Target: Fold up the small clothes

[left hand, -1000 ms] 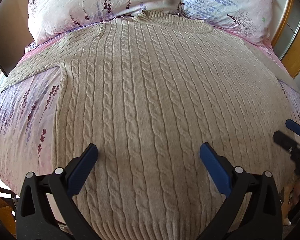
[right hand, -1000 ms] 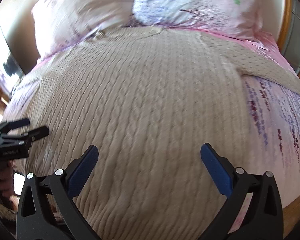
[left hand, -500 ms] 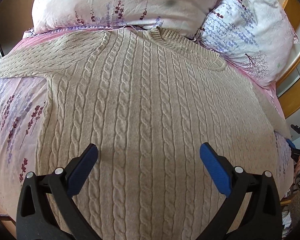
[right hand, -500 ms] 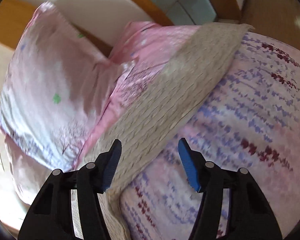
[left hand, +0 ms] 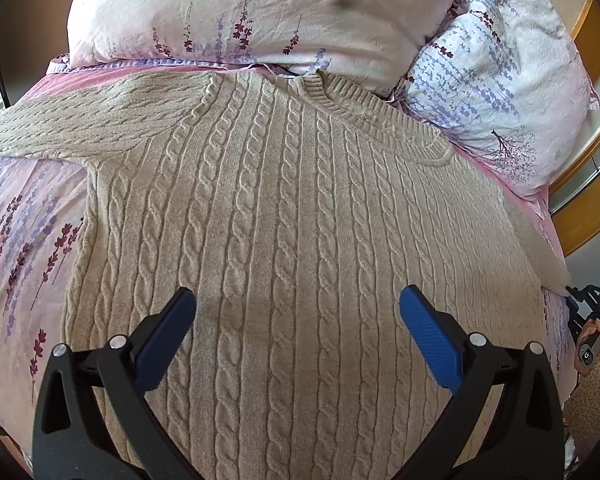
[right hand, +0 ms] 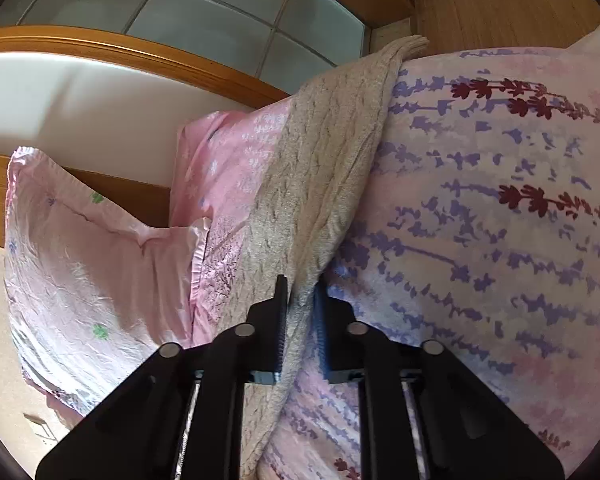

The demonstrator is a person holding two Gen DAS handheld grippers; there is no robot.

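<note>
Since the earlier frames your right hand-held gripper (right hand: 300,328) has been swinging away from the sweater's body and out to its right sleeve (right hand: 324,168), and its jaws have been narrowing from wide apart to pinched on the knit; your left hand-held gripper (left hand: 298,328) has been easing forward up the sweater (left hand: 300,220) toward the neckline (left hand: 372,120), with its jaws staying wide. Right now you are clamping the lower edge of that sleeve between the blue pads (right hand: 322,344) of the right tool, close to where the sleeve is leaving the body. From there the sleeve is running straight ahead of the fingers, along their own line, and its cuff (right hand: 412,46) is hanging over the far edge of the bed (right hand: 500,240). That is the relation your next move is turning on, as I judge it: the sleeve's long axis is pointing away from you, so you would be carrying it sideways across the body to lay it over the chest. Your left tool is hovering spread and empty over the lower middle of the sweater, which is lying flat and face up on the floral bedding, neck toward the pillows (left hand: 260,12). In the left view the right tool (left hand: 592,304) is showing only at the far right rim, well apart from the left one. The other sleeve (left hand: 80,132) is stretching out to the left, nearer your left hand.
</note>
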